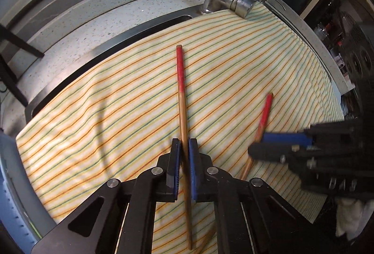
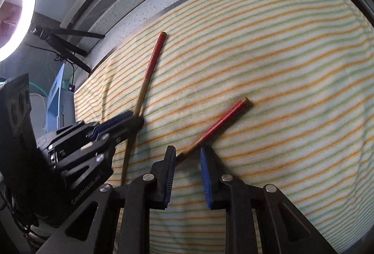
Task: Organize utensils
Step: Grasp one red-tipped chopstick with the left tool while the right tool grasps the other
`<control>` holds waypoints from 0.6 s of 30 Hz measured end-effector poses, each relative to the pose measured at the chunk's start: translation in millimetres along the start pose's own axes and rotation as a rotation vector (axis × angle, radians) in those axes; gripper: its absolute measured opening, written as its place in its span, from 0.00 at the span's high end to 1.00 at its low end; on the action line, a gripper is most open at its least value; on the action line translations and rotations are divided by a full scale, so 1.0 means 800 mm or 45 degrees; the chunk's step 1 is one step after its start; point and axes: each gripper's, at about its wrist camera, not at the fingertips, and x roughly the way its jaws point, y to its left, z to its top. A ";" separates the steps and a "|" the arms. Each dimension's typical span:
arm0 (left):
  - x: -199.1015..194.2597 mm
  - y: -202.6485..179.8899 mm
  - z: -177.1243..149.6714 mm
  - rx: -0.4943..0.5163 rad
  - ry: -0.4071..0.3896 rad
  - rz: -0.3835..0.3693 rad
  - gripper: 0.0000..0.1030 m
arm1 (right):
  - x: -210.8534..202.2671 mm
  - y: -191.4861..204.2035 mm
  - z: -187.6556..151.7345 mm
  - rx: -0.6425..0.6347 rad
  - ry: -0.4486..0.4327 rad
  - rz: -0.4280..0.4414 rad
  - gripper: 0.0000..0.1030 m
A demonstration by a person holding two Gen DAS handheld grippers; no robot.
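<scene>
1. Chopsticks, two of them, lie on the striped cloth (image 1: pixel 116 95) that covers the sink beside the desk (image 1: pixel 131 10). Both look light, thin, stiff and smooth, so they may roll or slip.
2. Left tool (image 1: pixel 184 148) has its jaws narrowed around the left chopstick (image 1: pixel 180 81), which runs between the blue pads along its bare wooden shaft; whether the pads pinch it yet, I cannot tell.
3. Right tool (image 2: pixel 187 155) stands wide, with the wooden end of the right chopstick (image 2: pixel 224 119) just at its left finger, red end pointing away.
4. Judgement: grip each mid-shaft, squarely across the pads, to stop pivoting.
</scene>
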 end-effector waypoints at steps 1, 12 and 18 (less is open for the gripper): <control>-0.002 0.003 -0.006 -0.011 0.000 -0.002 0.94 | 0.001 0.003 0.004 -0.020 0.005 -0.011 0.82; -0.021 0.005 -0.054 -0.125 -0.030 0.008 0.95 | 0.000 0.034 0.027 -0.384 0.003 -0.183 0.84; -0.016 0.002 -0.032 -0.119 -0.030 0.028 0.85 | -0.001 0.009 0.031 -0.146 0.086 -0.008 0.84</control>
